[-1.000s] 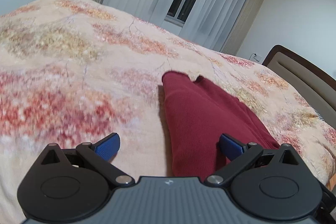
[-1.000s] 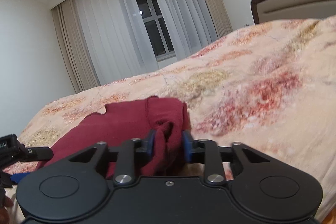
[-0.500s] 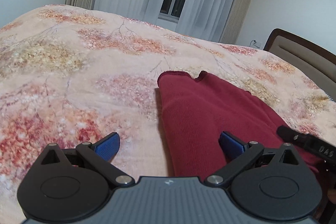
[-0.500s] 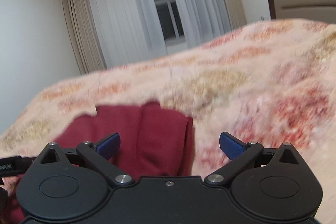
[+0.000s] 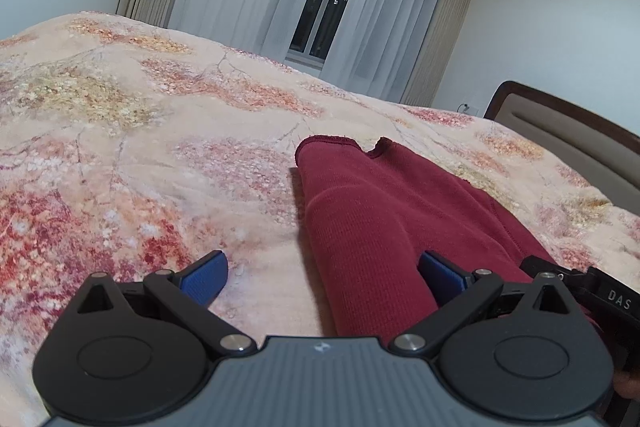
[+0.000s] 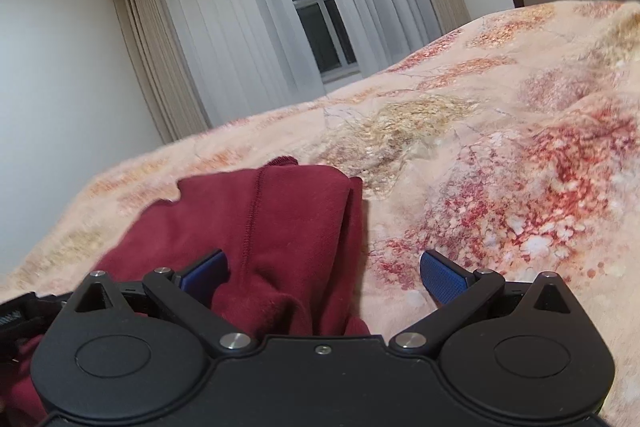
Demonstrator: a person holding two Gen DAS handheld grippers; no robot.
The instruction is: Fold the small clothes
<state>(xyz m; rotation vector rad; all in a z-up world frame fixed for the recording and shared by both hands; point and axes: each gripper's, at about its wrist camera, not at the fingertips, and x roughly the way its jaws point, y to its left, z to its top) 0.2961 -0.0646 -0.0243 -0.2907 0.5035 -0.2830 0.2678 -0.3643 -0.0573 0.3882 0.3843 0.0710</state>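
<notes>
Left wrist view shows me the maroon knit garment (image 5: pixel 384 211) lying partly folded on the floral bedspread (image 5: pixel 120 155), both the left gripper (image 5: pixel 320 277) and right gripper (image 6: pixel 322 275) with jaws apart and empty; soft and light, I judge it best pinched at a hemmed corner.

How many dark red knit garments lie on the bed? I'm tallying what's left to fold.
1. The dark red knit garment lies on the floral bedspread, between the open left gripper and open right gripper. Others could lie outside both views.
</notes>
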